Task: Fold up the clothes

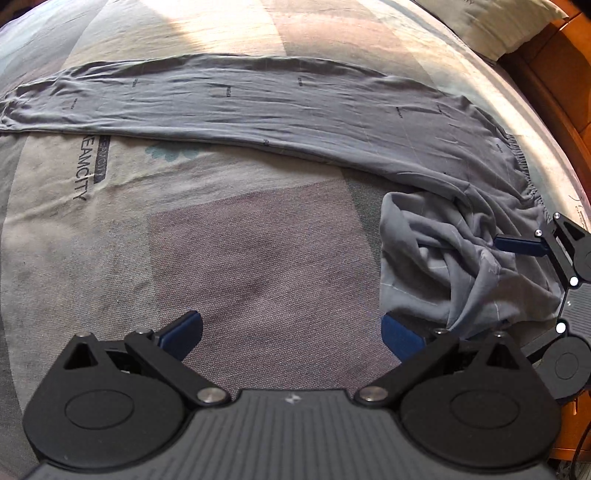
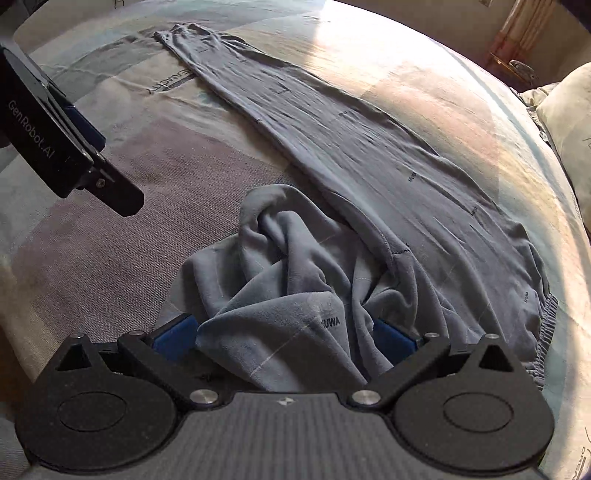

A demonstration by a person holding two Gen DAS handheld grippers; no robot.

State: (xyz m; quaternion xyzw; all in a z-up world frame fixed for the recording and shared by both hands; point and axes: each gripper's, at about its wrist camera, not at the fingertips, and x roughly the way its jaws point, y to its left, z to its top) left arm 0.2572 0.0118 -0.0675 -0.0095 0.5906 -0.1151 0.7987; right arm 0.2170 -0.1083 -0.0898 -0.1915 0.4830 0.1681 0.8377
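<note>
A pair of grey trousers (image 1: pixel 258 107) lies on the bed, one leg stretched flat to the far left, the other leg crumpled in a heap (image 1: pixel 443 266) by the waistband (image 1: pixel 524 181). My left gripper (image 1: pixel 291 332) is open and empty over bare bedsheet, left of the heap. My right gripper (image 2: pixel 284 336) is open with the crumpled leg (image 2: pixel 295 280) bunched between its blue fingers (image 2: pixel 173 332). It also shows in the left wrist view (image 1: pixel 517 245) at the right edge. The flat leg (image 2: pixel 332 122) runs up to the far left.
The patterned bedsheet (image 1: pixel 240 240) has printed lettering (image 1: pixel 86 162) at the left. A pillow (image 1: pixel 495 22) lies at the far right, next to a wooden bed frame (image 1: pixel 546 88). The left gripper's body (image 2: pixel 55 136) shows at the left of the right wrist view.
</note>
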